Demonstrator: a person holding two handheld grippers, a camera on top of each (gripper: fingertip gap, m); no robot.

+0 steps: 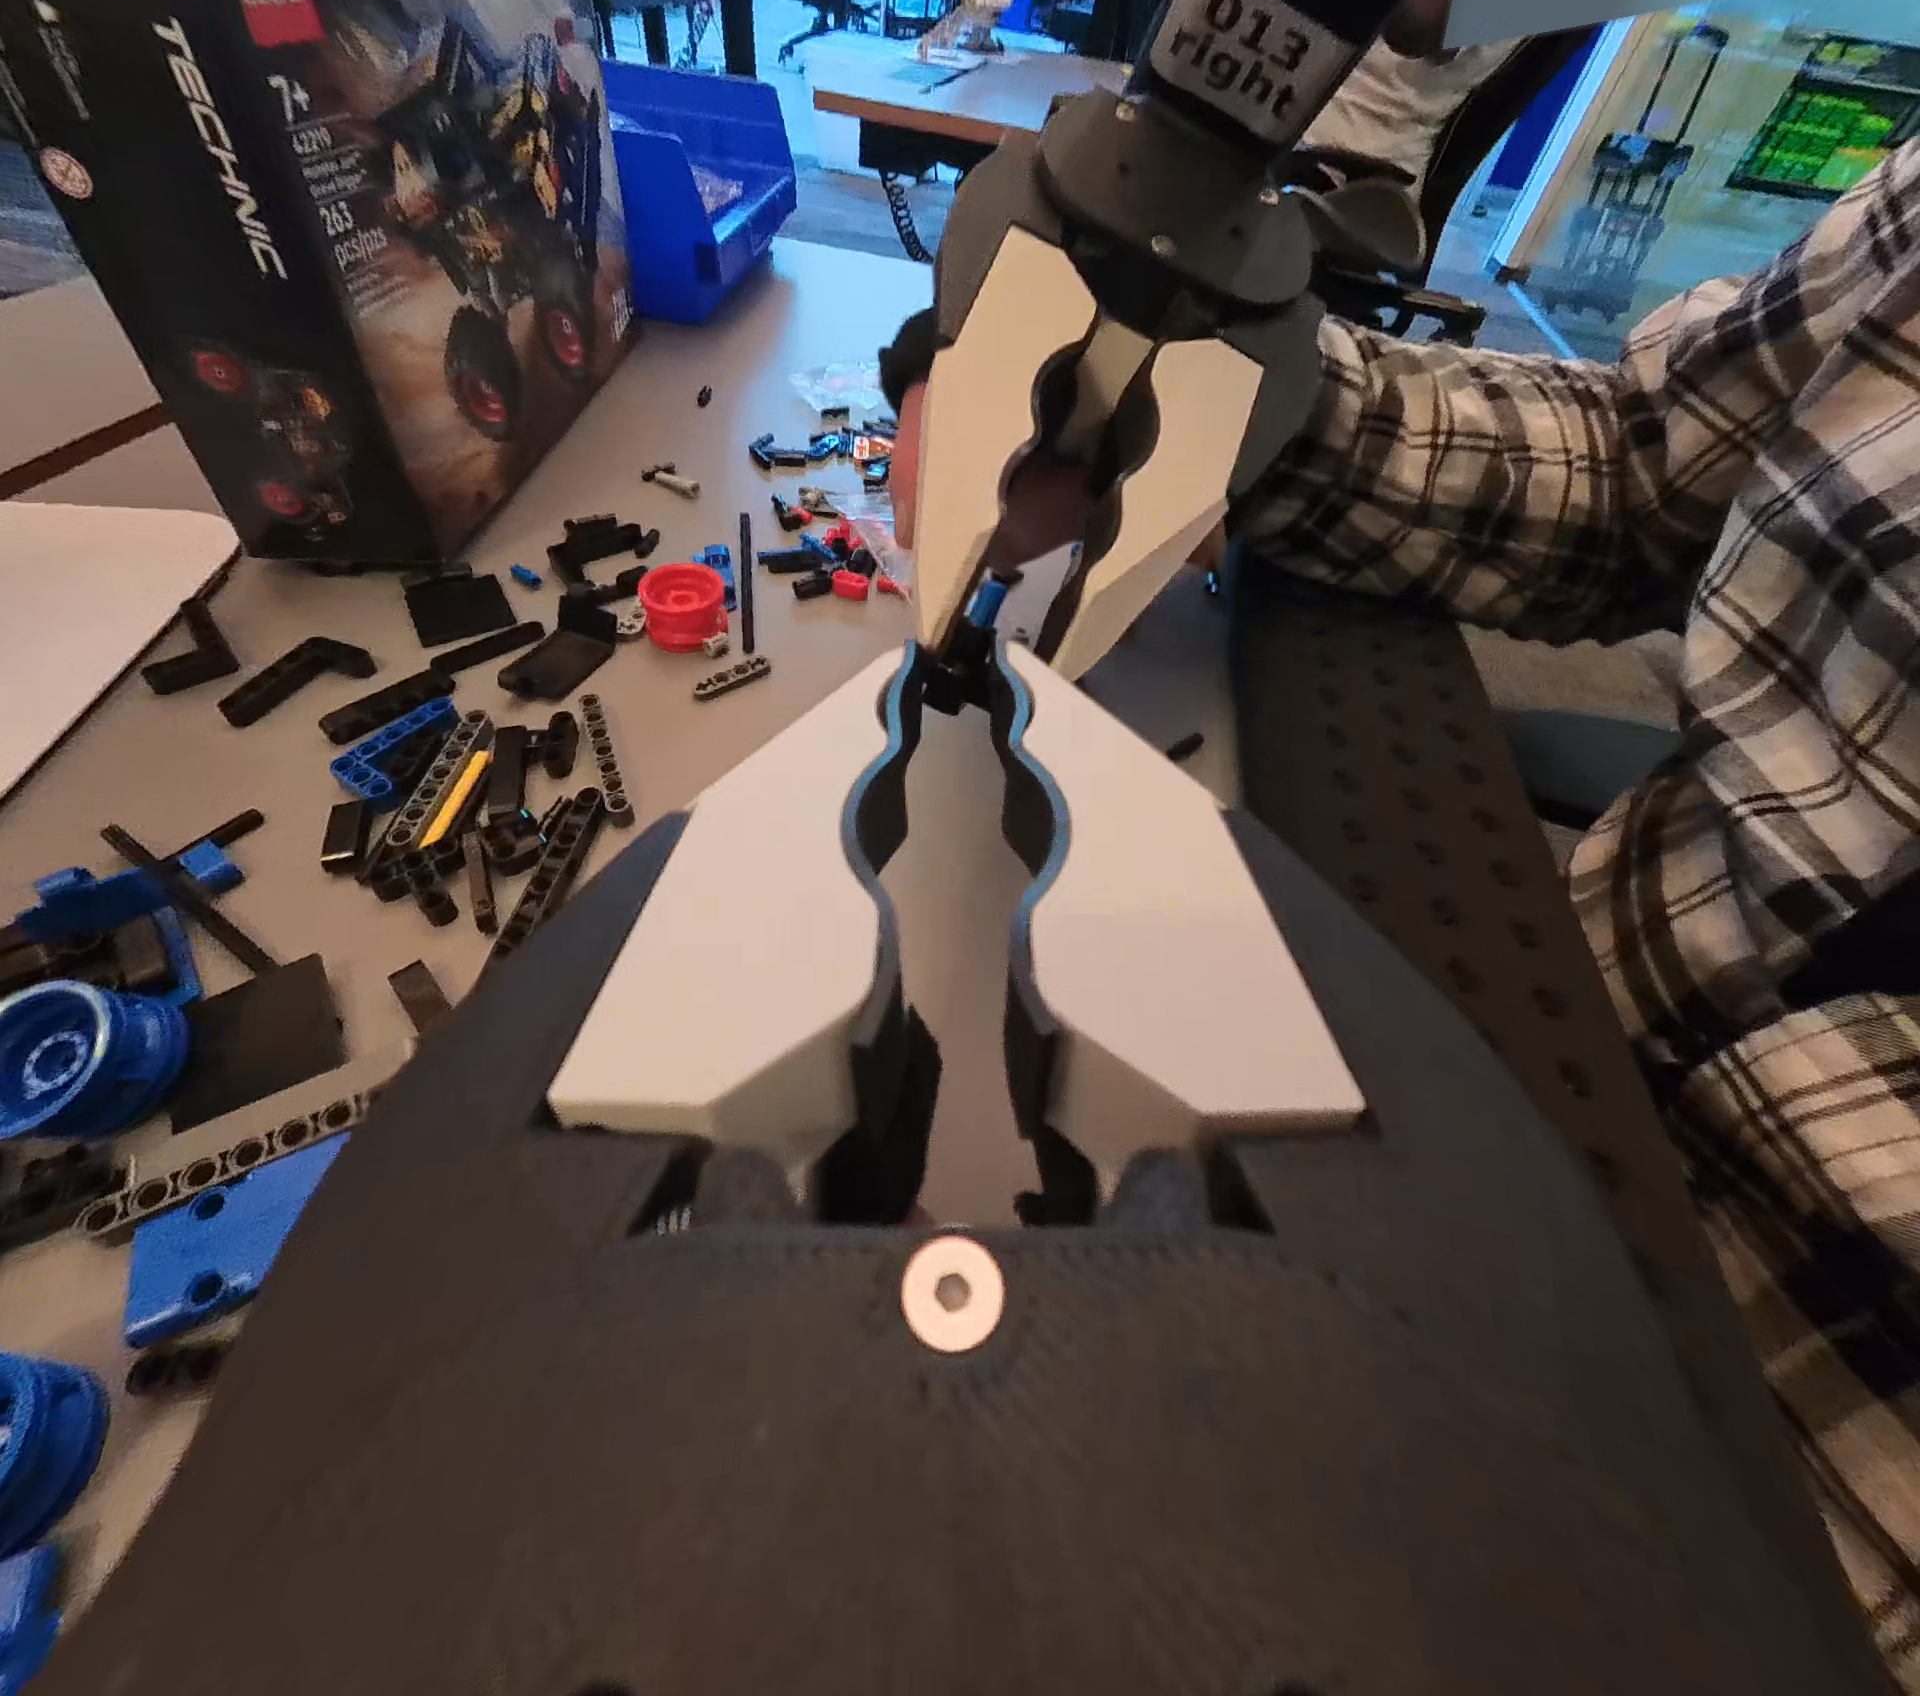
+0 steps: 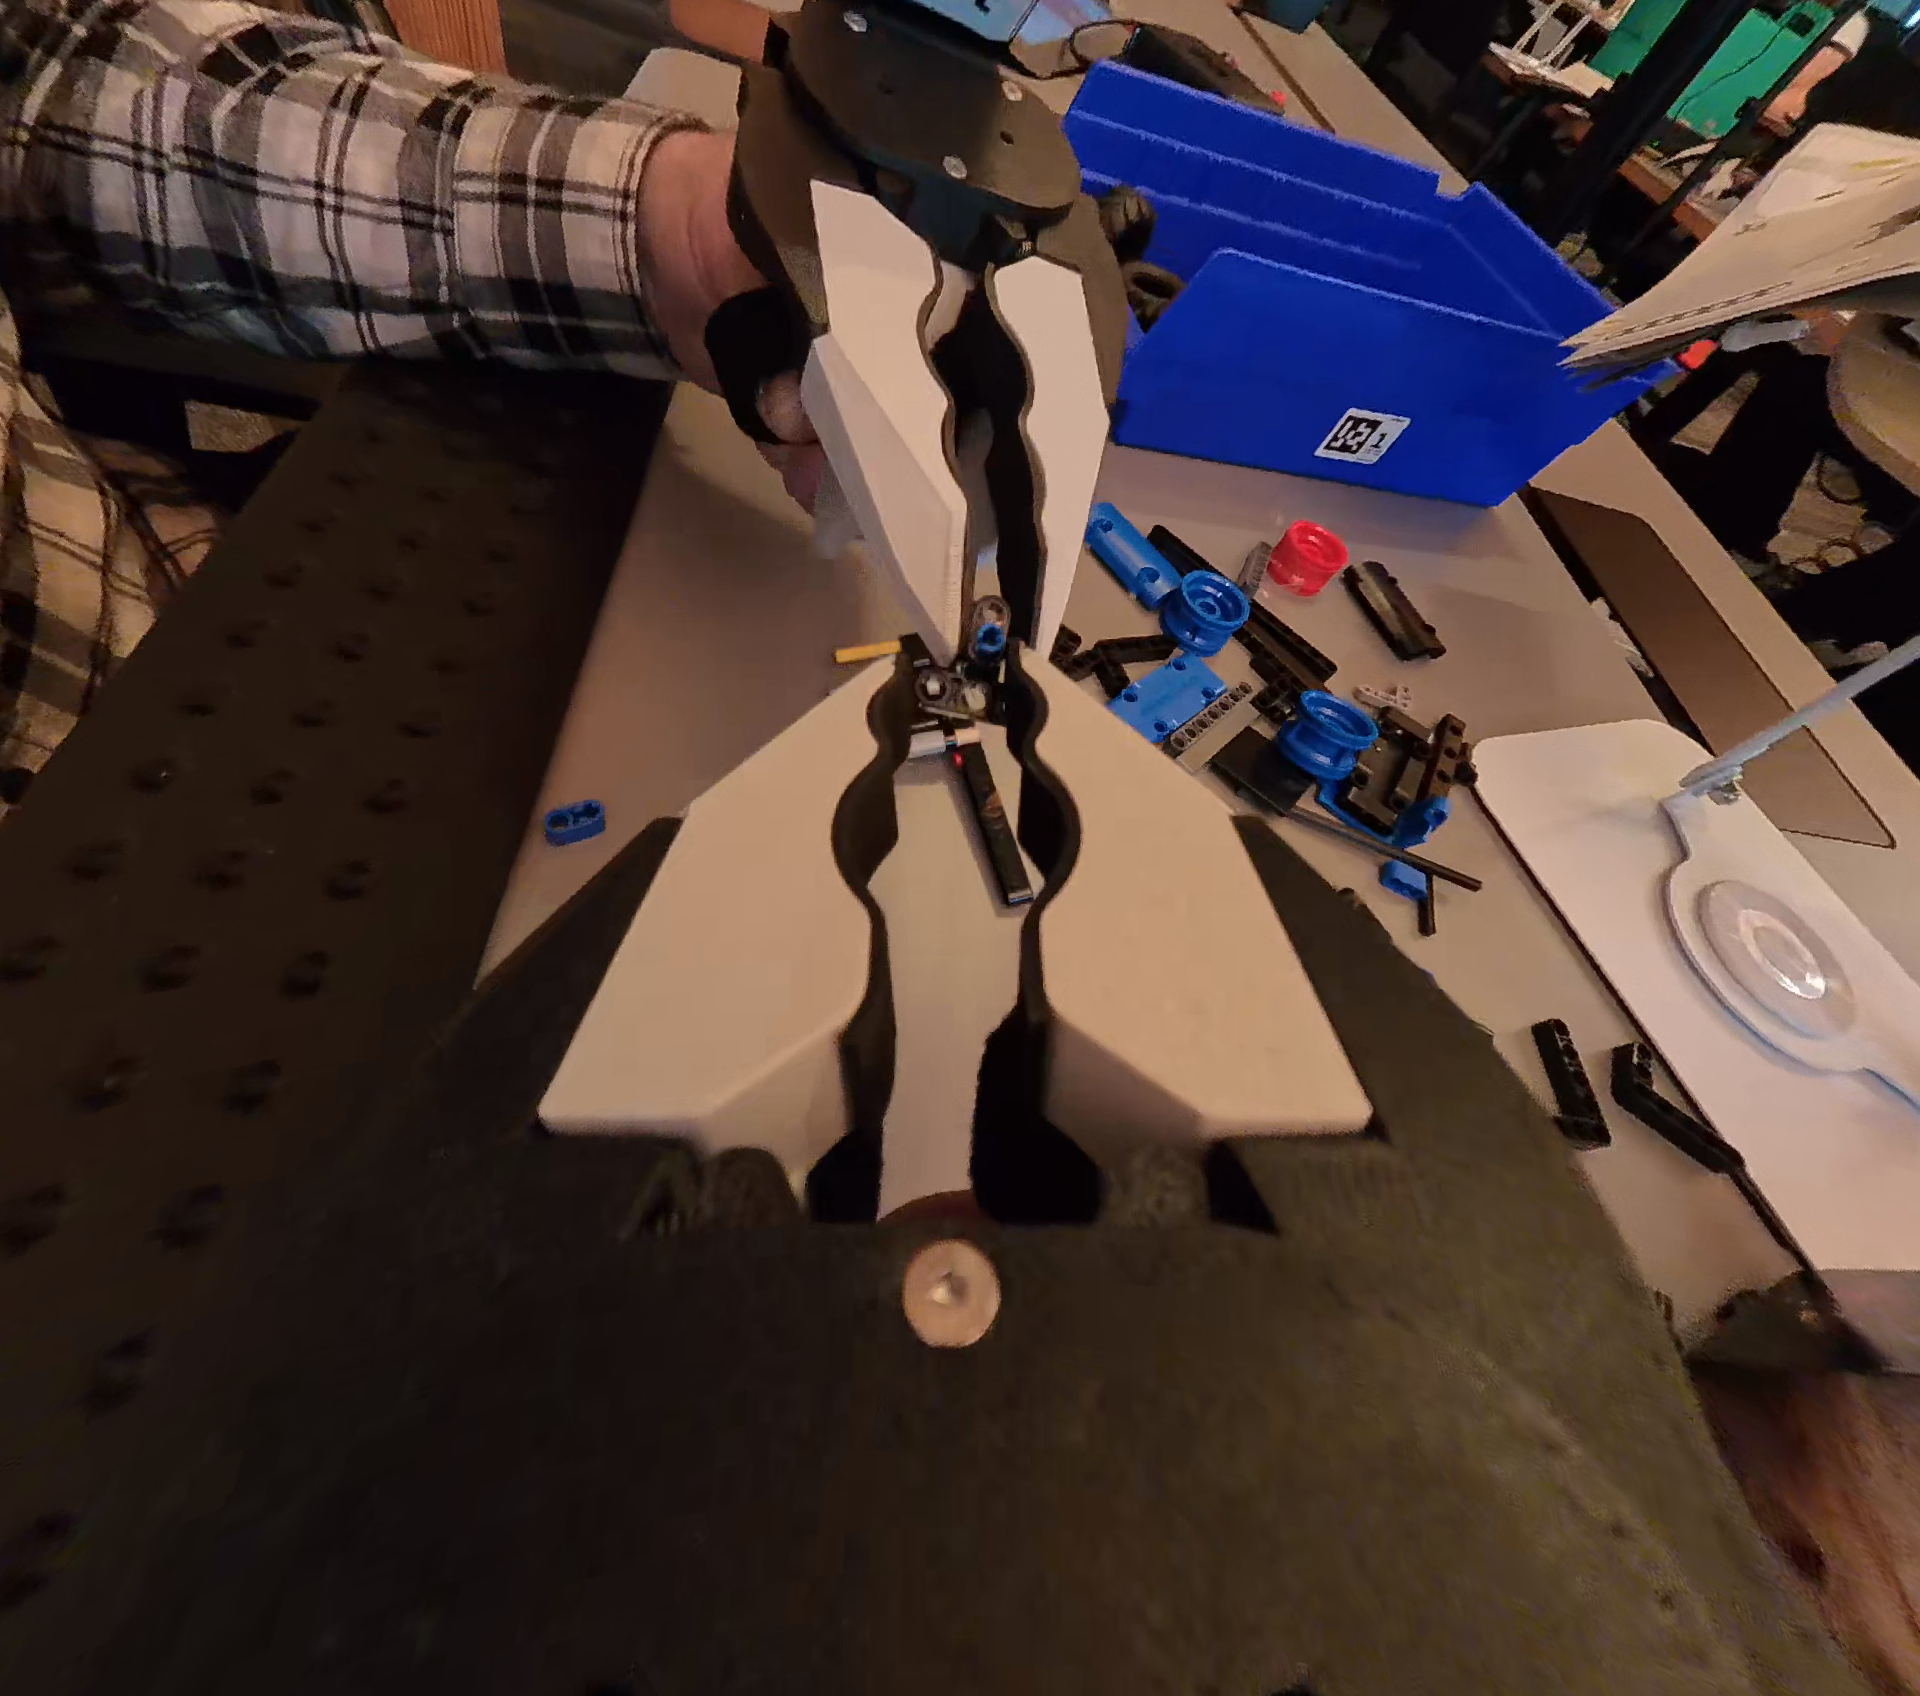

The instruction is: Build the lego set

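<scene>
Pinching tip-to-tip, your left gripper clamps a black piece, right gripper a blue pin; both light, rigid, slippery, so grip flat faces.

Your left tongs and right tongs have matt white plastic fingers on rough, layered black plastic bodies, each with a shiny metal washer. The bricks are glossy plastic. The desk looks smooth and matt. Your sleeve is soft plaid cloth. The box is printed cardboard with a slight sheen; the bin is smooth blue plastic.
</scene>
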